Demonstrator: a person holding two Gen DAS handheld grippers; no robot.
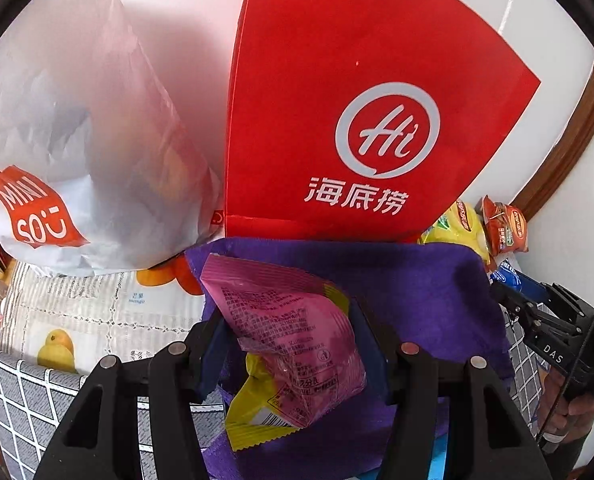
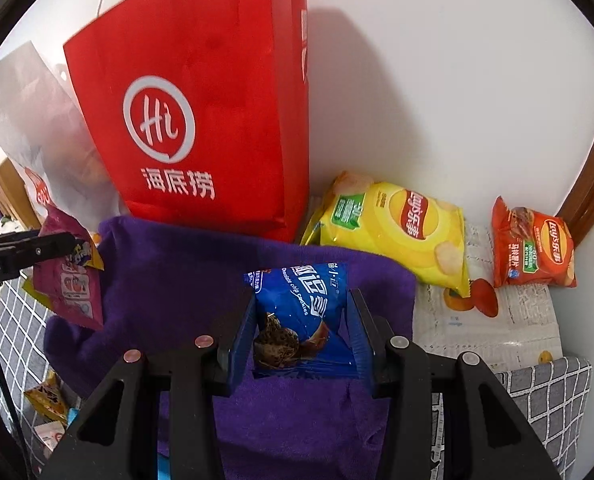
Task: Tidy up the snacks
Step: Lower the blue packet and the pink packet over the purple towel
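Pink snack packet (image 1: 293, 344) clamped in left gripper (image 1: 293, 344) fingers; blue cookie packet (image 2: 303, 320) clamped in right gripper (image 2: 303, 332) fingers, above purple towel (image 2: 169, 280).

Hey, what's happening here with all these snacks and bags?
A person is sorting snacks with two handheld grippers. The left gripper grips a pink snack packet; the right gripper grips a blue chocolate chip cookie packet. Both hang over a purple towel before a red paper bag. Two chip bags lie at the wall.
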